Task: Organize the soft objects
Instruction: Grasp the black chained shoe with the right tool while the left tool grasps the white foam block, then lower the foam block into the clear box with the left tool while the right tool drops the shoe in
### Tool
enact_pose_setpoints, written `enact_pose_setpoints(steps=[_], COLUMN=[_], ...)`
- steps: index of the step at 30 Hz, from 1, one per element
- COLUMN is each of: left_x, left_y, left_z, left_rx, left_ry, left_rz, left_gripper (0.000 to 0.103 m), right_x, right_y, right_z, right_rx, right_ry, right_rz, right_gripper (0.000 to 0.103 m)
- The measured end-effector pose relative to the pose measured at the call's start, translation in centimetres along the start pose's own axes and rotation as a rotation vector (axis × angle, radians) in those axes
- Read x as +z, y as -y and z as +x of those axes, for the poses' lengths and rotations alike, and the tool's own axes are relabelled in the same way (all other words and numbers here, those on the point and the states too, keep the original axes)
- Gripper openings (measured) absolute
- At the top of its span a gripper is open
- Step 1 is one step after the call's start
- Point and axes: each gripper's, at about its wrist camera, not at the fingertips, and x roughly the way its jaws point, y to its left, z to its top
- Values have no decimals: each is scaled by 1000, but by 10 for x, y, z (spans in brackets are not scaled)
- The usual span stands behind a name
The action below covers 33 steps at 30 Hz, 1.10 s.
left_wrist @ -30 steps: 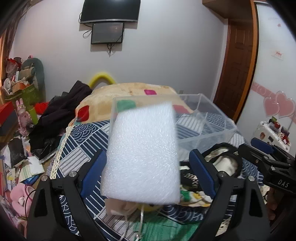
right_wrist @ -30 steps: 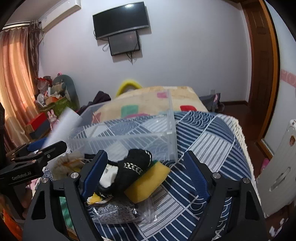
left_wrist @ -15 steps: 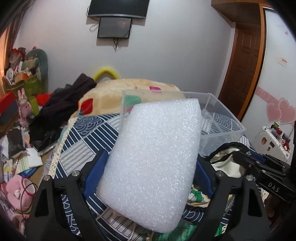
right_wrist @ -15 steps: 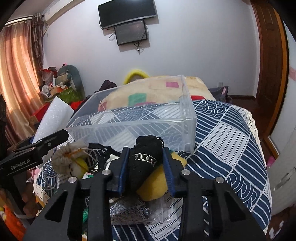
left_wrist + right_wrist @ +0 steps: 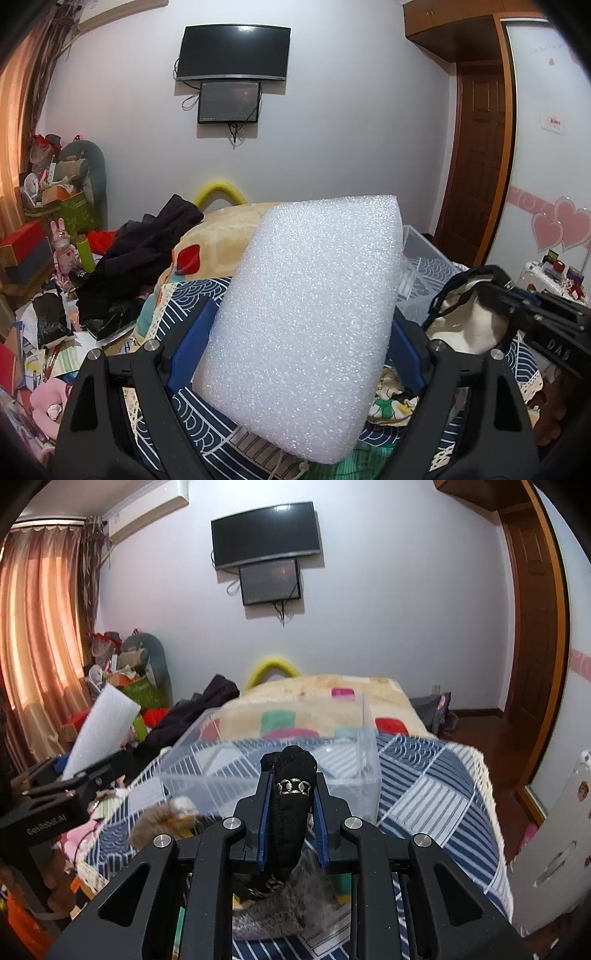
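My left gripper [image 5: 299, 325] is shut on a big white foam block [image 5: 306, 321] and holds it up over the bed; the block also shows in the right wrist view [image 5: 99, 727]. My right gripper [image 5: 290, 786] is shut on a black soft slipper with a metal chain [image 5: 291, 812], lifted in front of the clear plastic bin [image 5: 365, 771]. The bin's right side shows behind the foam in the left wrist view [image 5: 421, 273]. The right gripper's body with the slipper's pale lining [image 5: 469, 325] is at the right of that view.
The bin stands on a blue patterned bedspread [image 5: 436, 794] with a beige quilt [image 5: 317, 698] behind. Soft items lie in a pile [image 5: 170, 816] below the grippers. Dark clothes [image 5: 147, 251] and floor clutter [image 5: 40, 280] are at the left. A door [image 5: 476, 162] is at the right.
My right gripper closed on the black slipper and lifted it off the pile. My left gripper raised the foam block higher and tilted it.
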Motion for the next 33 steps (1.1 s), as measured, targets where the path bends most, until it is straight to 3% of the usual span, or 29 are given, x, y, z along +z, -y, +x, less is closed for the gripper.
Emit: enact_pose_setpoints(steps=[11,18,22,33], left_x=[31,58,66,46], left_y=[-9,-12,-9,12], left_z=[8,36,60,121], left_rx=[-34,-73,-77,-73], left_ry=[25,-11,-49,-227], left_rz=[-10,-10,-11,1], left_gripper=[87,87,87,87], right_x=[41,58,54,20], right_y=[-2,-3,-3,6], right_z=[-9,9,32,75], right_rx=[-46,-82,-86,-74], right_ry=[139,205,178,7], right_rz=[-34,-41,-40,-30], right_gripper=[18,18,18,18])
